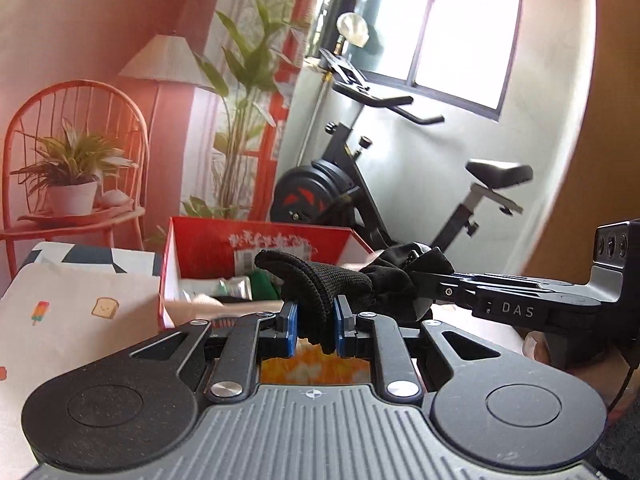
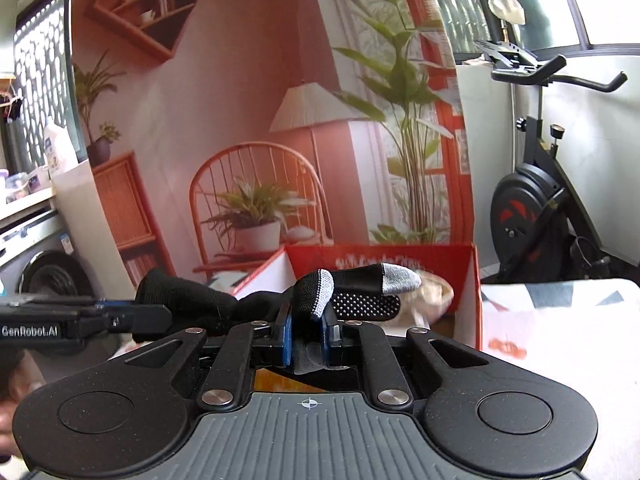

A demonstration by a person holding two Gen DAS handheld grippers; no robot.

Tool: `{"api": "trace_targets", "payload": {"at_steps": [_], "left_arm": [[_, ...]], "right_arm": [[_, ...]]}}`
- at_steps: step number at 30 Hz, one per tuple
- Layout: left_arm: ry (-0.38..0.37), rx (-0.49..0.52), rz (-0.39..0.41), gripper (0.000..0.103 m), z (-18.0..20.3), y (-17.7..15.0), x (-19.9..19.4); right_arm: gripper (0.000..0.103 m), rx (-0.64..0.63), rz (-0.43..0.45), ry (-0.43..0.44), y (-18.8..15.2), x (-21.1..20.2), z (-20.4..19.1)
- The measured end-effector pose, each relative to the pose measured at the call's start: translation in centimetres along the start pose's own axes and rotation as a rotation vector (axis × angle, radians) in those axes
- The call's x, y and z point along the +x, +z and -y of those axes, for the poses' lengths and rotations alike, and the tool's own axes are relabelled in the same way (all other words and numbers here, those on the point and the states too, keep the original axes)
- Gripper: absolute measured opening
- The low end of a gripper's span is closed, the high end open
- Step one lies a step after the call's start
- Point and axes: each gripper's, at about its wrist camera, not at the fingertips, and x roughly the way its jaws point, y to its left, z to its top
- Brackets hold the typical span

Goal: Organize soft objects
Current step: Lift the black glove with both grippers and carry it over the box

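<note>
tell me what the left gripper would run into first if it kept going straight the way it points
Likely the open red box, which sits right ahead beyond the black glove that the left gripper is clamping. Depth is hard to judge, so it might pass just over the rim.

Knitted black cloth glove (image 2: 356, 296), rubbery-dotted palm; glossy red cardboard box (image 1: 256, 240).

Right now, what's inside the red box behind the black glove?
Through the red box's open top: a white packet, something green, and a pale rounded thing. The black glove covers the rest; the bottom is hidden.
</note>
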Motion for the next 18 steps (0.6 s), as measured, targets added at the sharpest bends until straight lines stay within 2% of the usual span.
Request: {"api": "trace_targets", "payload": {"at_steps": [4,9,13,18], "left_arm": [[0.017,-0.017,-0.014,0.018,-0.7,1.5,1.9],[0.011,-0.036,-0.052,0.018,-1.9,2.8,4.6],[0.012,-0.035,-0.084,0.018,-2.5,3.8,7.0],[0.015,-0.069,-0.099,0.018,-3.8,4.9,9.1]], "right_arm": [[0.012,-0.018,-0.049,-0.020,2.4,2.8,0.5],[0.012,-0.015,-0.221,-0.068,4.5,7.4,0.8],[0.012,0.095,-0.311,-0.113,5.5,10.4,2.4],[0.012,0.152,-0.358,-0.130,6.6,12.9,3.8]]}}
